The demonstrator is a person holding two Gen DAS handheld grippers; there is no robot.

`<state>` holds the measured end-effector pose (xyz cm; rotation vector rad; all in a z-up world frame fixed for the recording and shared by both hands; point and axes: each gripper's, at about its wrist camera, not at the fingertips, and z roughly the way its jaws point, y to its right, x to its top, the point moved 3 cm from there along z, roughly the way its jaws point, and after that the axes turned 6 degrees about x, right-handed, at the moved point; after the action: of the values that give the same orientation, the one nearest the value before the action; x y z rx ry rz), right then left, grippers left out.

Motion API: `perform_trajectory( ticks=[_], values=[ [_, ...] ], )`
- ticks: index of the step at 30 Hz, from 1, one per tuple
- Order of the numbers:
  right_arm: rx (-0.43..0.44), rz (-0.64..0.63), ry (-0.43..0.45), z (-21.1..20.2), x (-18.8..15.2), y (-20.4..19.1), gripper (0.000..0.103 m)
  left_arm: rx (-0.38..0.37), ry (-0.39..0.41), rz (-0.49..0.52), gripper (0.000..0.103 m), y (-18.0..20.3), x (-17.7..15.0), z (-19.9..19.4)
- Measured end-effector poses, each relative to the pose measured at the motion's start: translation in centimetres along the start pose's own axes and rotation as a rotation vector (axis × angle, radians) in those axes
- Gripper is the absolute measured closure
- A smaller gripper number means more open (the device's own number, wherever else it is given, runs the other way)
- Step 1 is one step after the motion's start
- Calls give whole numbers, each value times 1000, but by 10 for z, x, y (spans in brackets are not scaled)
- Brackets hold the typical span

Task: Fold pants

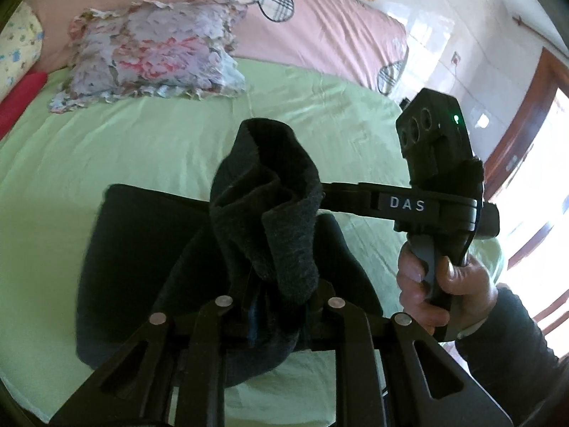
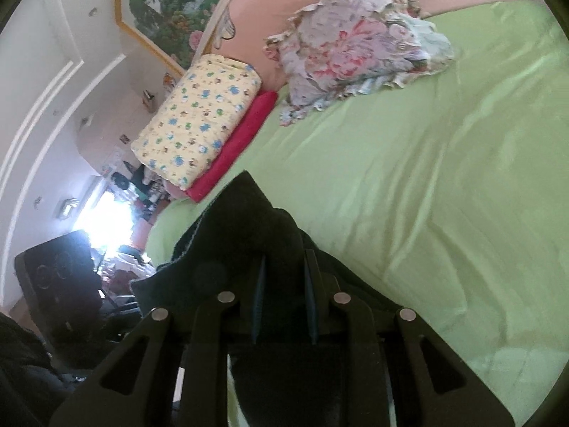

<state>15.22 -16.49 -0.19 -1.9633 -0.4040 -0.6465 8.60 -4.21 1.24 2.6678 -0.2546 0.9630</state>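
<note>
Left wrist | pants (image 1: 263, 192) bunched in left gripper (image 1: 281, 295) | above bed (image 1: 149, 142)

Two close wrist views over bed (image 1: 142, 135).

You can read one marking only: white letters "DAS" on the right gripper (image 1: 322, 197), right of centre in the left wrist view.

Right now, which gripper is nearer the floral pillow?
Left, though not by much. The left gripper and right gripper both clamp the dark pants well short of the floral pillow.
</note>
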Motion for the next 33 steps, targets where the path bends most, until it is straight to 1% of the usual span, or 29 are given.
perform_trajectory(
  ticks=[1,3,4,6,7,8,9,10,11,12,15,16,18,21,23,25,28,33],
  values=[
    [-33,4,-3,-2,-3,3,77,-3,-12,4,82,2,-1,5],
    [-75,14,-6,-6,-6,7,77,-12,-28,6,82,3,-3,11],
    [-110,19,0,-11,-9,10,77,-18,-32,5,78,4,-4,14],
    [-145,37,20,-20,-12,14,77,-40,-40,10,71,7,-5,16],
    [-158,48,36,-26,-13,16,76,-48,-41,13,65,8,-5,16],
    [-168,63,57,-34,-15,18,72,-62,-41,15,54,9,-5,16],
    [-176,78,78,-41,-16,19,64,-78,-43,15,49,10,-6,15],
    [-185,87,96,-46,-16,20,58,-92,-45,16,47,12,-6,15],
    [-199,96,119,-54,-17,20,47,-98,-45,22,47,14,-6,14],
    [-211,103,137,-59,-18,19,43,-101,-44,32,47,17,-7,13],
    [-222,126,177,-74,-22,16,41,-129,-48,47,45,23,-8,9],
    [-225,129,188,-77,-24,13,39,-137,-45,51,43,24,-8,6],
    [-243,127,212,-84,-26,6,32,-136,-35,53,41,25,-8,1],
    [-269,128,240,-90,-30,-4,26,-137,-21,46,40,21,-8,-7],
    [-281,134,253,-91,-31,-10,22,-126,-11,37,37,15,-7,-12],
    [-291,134,263,-92,-34,-15,22,-116,-4,23,35,8,-8,-15],
    [-333,138,258,-87,-37,-24,21,-100,-1,-14,35,-7,-8,-19],
    [-355,125,247,-79,-41,-38,21,-53,9,-57,33,-32,-9,-25]
  ],
)
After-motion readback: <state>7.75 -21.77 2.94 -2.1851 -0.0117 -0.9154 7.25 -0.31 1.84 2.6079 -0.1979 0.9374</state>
